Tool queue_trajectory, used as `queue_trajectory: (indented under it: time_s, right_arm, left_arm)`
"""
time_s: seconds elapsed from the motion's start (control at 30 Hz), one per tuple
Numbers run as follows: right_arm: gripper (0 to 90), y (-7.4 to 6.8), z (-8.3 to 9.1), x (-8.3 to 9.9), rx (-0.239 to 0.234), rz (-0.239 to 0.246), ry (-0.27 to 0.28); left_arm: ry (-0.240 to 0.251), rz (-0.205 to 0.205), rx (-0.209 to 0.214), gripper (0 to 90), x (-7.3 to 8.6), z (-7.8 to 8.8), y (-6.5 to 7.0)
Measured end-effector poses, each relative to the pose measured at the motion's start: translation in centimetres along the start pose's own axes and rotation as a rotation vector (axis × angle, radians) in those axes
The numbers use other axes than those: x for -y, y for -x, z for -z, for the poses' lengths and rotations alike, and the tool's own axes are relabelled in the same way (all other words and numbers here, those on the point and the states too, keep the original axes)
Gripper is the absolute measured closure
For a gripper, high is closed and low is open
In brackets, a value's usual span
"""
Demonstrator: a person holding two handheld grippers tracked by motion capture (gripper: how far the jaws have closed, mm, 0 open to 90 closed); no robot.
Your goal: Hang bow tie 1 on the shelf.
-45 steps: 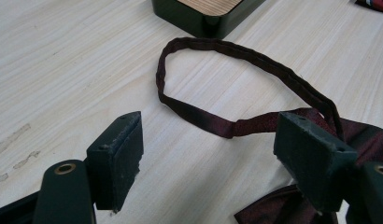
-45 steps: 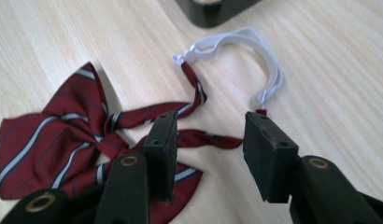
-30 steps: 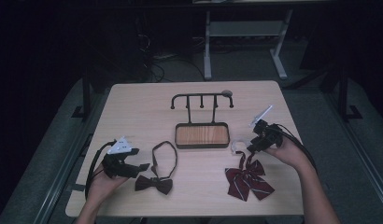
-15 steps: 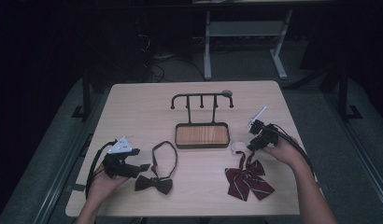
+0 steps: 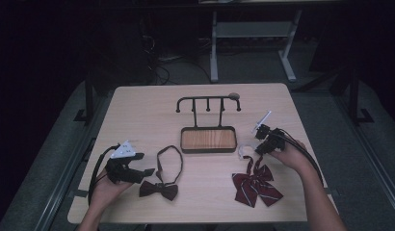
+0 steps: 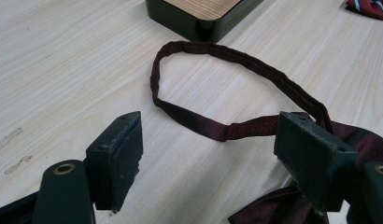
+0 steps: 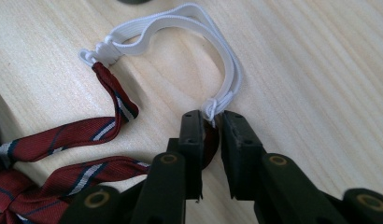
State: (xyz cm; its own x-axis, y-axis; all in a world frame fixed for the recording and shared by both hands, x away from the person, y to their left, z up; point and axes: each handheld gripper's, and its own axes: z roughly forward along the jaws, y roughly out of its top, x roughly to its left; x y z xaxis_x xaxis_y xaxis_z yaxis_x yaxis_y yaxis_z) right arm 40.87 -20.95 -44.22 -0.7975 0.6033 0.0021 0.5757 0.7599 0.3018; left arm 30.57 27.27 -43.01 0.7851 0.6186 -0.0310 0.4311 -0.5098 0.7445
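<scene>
the right gripper has just been closing its jaws, and they are now pinched on the strap end of the red striped bow tie, right where the red fabric meets the knot of the white elastic loop. a sliver of dark red cloth shows between the two black pads. the elastic curves away from the jaws in an arc over the bare wood and ties into the tie's other red strap; nothing lies across it. in the high view this gripper sits at the table's right side, with the red bow spread flat just on the person's side of it.

the left gripper rests with its jaws wide apart and nothing pressed between them. the dark bow tie's strap loops over the table ahead of the jaws, and one pad overlaps the strap's near end and the dark bow; whether it touches the cloth i cannot tell. in the high view the left gripper lies just beside the dark bow near the front edge.

between the two ties, further back, stands a black tray with a wooden floor, with a black hook rack rising behind it. the tray's corner lies just beyond the dark strap's loop. the light wooden table is bare around them.
</scene>
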Motion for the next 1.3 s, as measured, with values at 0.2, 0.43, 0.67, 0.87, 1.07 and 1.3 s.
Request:
queue_trajectory:
  time_s: [0.2, 0.43, 0.67, 0.87, 1.07, 1.3]
  right_arm:
    - [84.7, 0.1, 0.0, 0.1, -0.006, 0.006, -0.005]
    - [85.6, -0.1, 0.6, 0.4, -0.042, 0.009, 0.001]
    - [86.3, -0.2, 1.9, 1.0, -0.100, 0.000, 0.047]
    - [86.3, -0.6, 3.1, 1.2, -0.139, 0.027, 0.062]
    - [86.3, -1.2, 4.7, 1.1, -0.180, 0.053, 0.081]
    - [86.2, -2.0, 5.8, 0.8, -0.204, 0.098, 0.085]
  left_arm:
    - [0.026, 0.014, 0.027, 23.7, -0.2, 0.2, 0.2]
    - [0.017, 0.012, 0.026, 23.7, -0.2, 0.1, 0.3]
    - [0.035, 0.021, 0.030, 23.6, -0.2, 0.2, 0.3]
    - [0.030, 0.018, 0.026, 23.5, -0.2, 0.2, 0.2]
    - [0.034, 0.022, 0.027, 23.2, -0.1, 0.2, 0.2]
    - [0.051, 0.019, 0.015, 23.2, -0.1, 0.4, 0.3]
